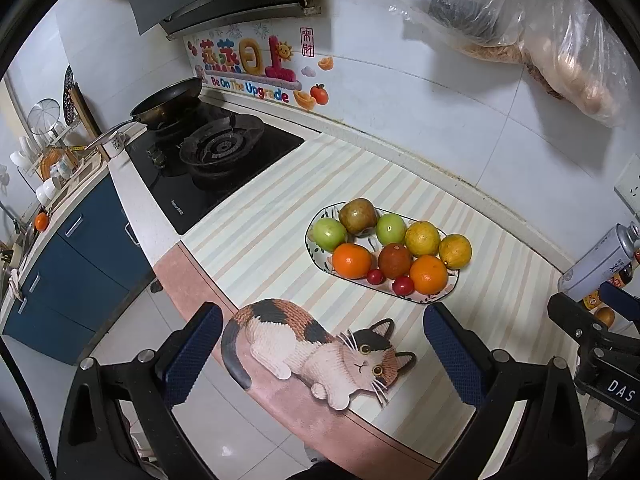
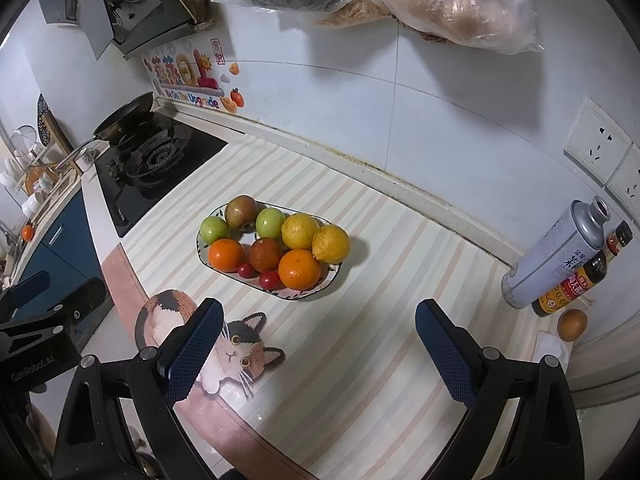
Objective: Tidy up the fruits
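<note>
We hold both grippers, left [image 1: 322, 354] & right [image 2: 318, 346], fingers spread, empty, w/ fruit plate [image 2: 288, 292] at mid-frame on counter [image 2: 380, 360].

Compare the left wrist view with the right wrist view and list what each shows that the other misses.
Only the left wrist view shows the whole cat; the left gripper hangs open over it. Only the right wrist view shows the sockets, the whole sauce bottle and the open right gripper framing the striped mat. Both show the plate of fruit, the stove, the pan and the can.
</note>
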